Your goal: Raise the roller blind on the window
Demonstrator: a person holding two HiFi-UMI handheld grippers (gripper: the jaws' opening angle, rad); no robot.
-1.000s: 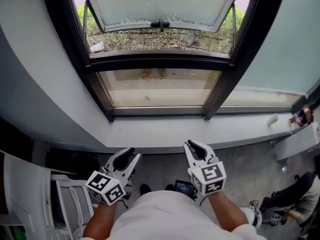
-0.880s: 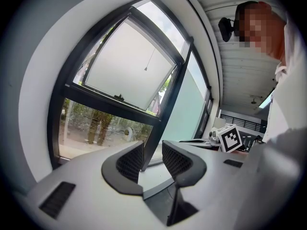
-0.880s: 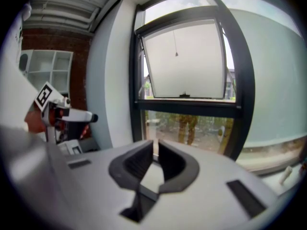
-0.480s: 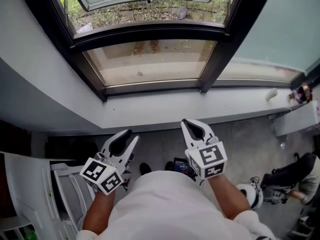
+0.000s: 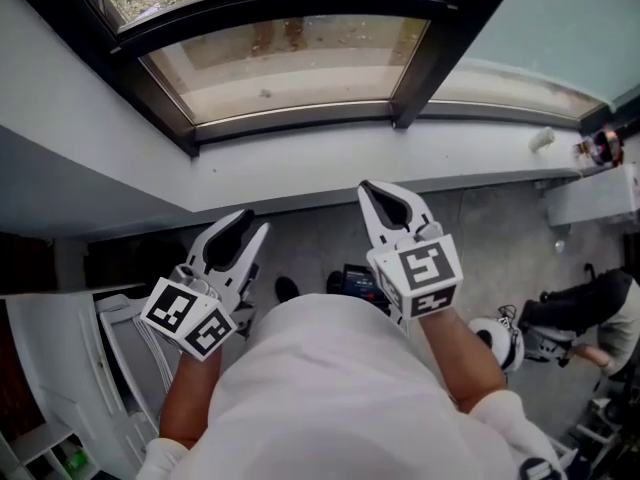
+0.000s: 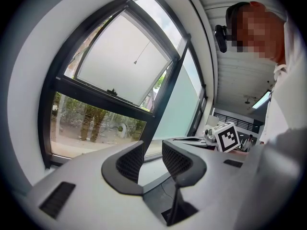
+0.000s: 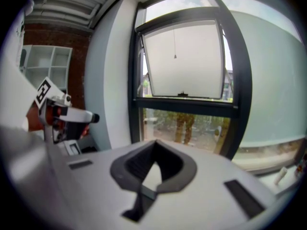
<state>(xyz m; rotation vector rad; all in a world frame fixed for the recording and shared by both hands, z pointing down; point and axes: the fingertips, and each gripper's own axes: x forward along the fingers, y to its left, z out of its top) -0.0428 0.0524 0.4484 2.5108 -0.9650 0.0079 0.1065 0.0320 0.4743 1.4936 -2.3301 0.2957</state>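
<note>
Step in hand: as I judge it, I am standing off from the window (image 7: 184, 102) with both tools low and nothing taken up. Nothing here tells me whether the raising is ahead of me or already done.
Roller blind: I cannot pick out its fabric anywhere on the window. All I see of it is a thin pull cord (image 7: 175, 56) with a small weight, hanging in front of the window's upper sash (image 7: 192, 75). The lower pane shows clear through to the garden.
Left gripper (image 6: 152, 152): below the window's sill (image 5: 330, 163) and short of it, jaws apart, nothing between them.
Right gripper (image 7: 154, 145): also below the sill, beside the left one, jaws pressed together on nothing.
Next move: if the blind is to go higher, I think one tool must lift well up the window to that cord. The right one would have to part its jaws first.
Care needed: the cord is thin and hangs free, so the pinch will want a steady aim.
</note>
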